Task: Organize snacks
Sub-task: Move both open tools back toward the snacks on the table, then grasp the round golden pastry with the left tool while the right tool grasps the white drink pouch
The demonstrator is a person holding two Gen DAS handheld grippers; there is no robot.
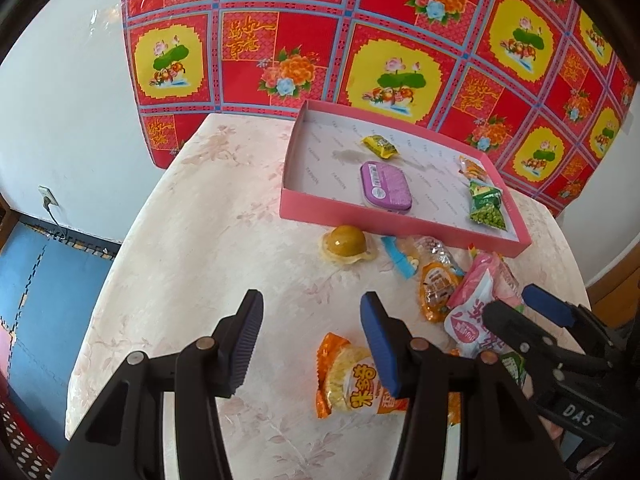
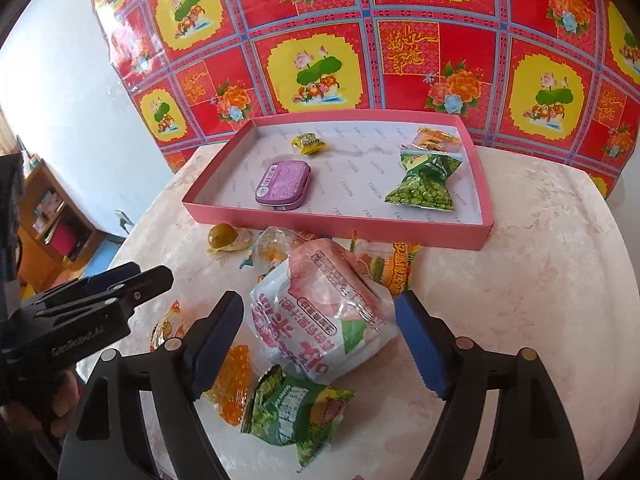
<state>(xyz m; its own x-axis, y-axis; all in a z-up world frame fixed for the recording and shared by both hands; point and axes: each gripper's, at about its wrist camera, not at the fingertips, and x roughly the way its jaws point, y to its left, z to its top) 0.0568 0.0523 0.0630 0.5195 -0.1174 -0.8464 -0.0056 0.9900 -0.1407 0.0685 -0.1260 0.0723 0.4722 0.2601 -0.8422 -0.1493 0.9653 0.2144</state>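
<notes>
A pink tray (image 1: 400, 224) (image 2: 320, 229) at the back of the table holds a purple tin (image 1: 386, 186) (image 2: 284, 182), a yellow candy (image 1: 380, 146), a green pea packet (image 2: 426, 184) and an orange packet (image 2: 436, 138). My left gripper (image 1: 312, 340) hangs open over bare tabletop, and an orange rice-snack packet (image 1: 352, 384) lies by its right finger. My right gripper (image 2: 320, 320) is open around a pink-and-white packet (image 2: 324, 320) (image 1: 472, 312) lying on the table, and its pads stand just off the packet's sides.
Loose snacks lie in front of the tray: a brown jelly cup (image 1: 346, 242) (image 2: 222, 236), a green packet (image 2: 296, 408), an orange jelly packet (image 2: 234, 384) and several others. A red patterned cloth (image 1: 320, 20) hangs behind. The table's rounded edge (image 1: 104, 300) drops to a blue floor.
</notes>
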